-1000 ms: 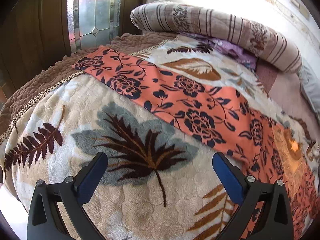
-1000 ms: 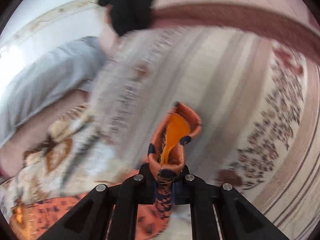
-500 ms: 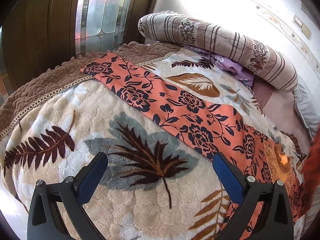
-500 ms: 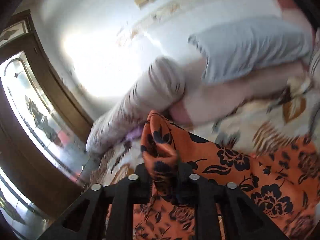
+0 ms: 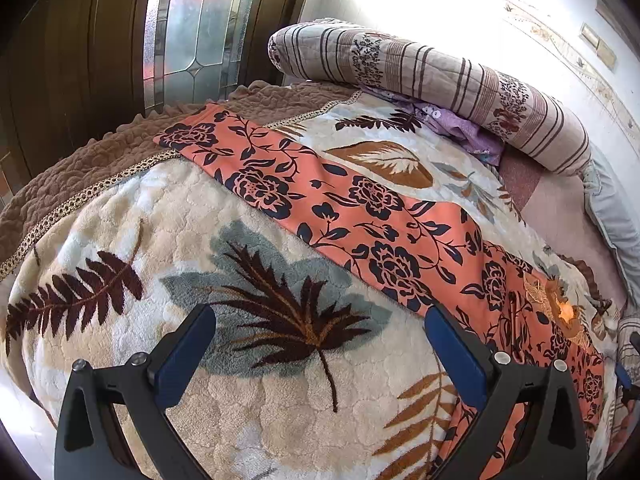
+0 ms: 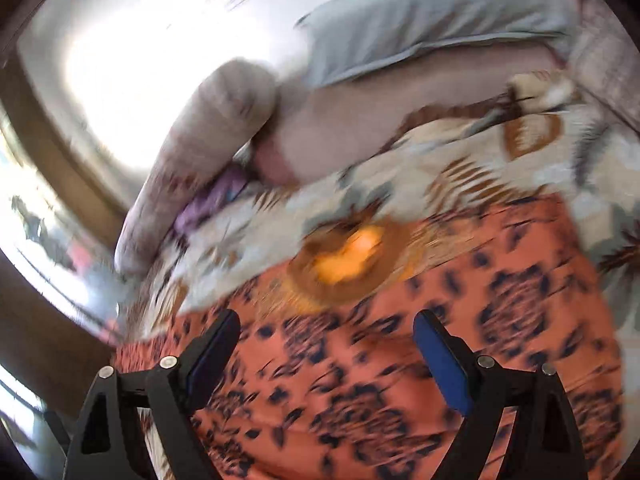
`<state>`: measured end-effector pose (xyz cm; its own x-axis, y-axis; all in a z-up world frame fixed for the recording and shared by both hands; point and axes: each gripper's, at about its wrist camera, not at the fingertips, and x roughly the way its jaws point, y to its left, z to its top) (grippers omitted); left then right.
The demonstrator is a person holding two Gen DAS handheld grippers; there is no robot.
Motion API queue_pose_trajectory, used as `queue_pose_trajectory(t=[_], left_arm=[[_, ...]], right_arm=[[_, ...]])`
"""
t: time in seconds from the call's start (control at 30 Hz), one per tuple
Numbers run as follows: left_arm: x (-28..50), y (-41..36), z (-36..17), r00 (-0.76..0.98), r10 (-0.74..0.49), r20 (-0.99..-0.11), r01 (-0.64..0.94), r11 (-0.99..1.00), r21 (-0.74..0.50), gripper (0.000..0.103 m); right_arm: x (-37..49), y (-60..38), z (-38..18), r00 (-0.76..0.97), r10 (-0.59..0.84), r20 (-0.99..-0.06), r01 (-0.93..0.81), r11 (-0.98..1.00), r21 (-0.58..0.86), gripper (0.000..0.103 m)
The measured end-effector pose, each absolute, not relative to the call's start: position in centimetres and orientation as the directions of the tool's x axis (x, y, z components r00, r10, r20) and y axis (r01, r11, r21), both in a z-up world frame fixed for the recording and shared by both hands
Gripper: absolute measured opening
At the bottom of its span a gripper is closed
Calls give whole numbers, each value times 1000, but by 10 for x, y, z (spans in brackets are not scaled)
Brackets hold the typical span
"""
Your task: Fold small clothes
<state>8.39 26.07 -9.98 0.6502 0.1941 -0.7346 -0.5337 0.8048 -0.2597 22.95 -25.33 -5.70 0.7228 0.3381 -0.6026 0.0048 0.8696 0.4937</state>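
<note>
The orange floral garment (image 6: 400, 380), pinched a second ago, has been let go by the right gripper (image 6: 326, 344); its jaws have just been opened wide, and the cloth is now spread beneath.

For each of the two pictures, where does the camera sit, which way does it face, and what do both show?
Left wrist: sits on the left tongs, looks down across the leaf blanket toward the striped bolster; its two open fingers show.
Right wrist: sits on the right tongs, looks down at the orange garment, blurred; its fingers, which have just been opening, show with nothing gripped.
Shared: the orange garment, the blanket, the bolster, the grey pillow.
</note>
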Motion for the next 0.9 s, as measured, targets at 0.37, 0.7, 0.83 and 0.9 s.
queue_pose_trajectory(t=[0.37, 0.7, 0.83, 0.9], left_arm=[[109, 191, -65, 703, -139, -697, -202, 901, -383, 103], [265, 95, -117, 427, -413, -804, -77, 870, -487, 101], [281, 88, -138, 409, -369, -834, -122, 884, -451, 96], [285, 86, -143, 405, -355, -843, -144, 885, -442, 90]], right_arm=[[190, -331, -95, 705, 348, -618, 32, 855, 518, 90], [149, -324, -140, 699, 410, -585, -27, 834, 552, 90], [147, -331, -140, 711, 441, -548, -37, 802, 597, 90], [151, -332, -142, 706, 449, -547, -31, 791, 611, 90]])
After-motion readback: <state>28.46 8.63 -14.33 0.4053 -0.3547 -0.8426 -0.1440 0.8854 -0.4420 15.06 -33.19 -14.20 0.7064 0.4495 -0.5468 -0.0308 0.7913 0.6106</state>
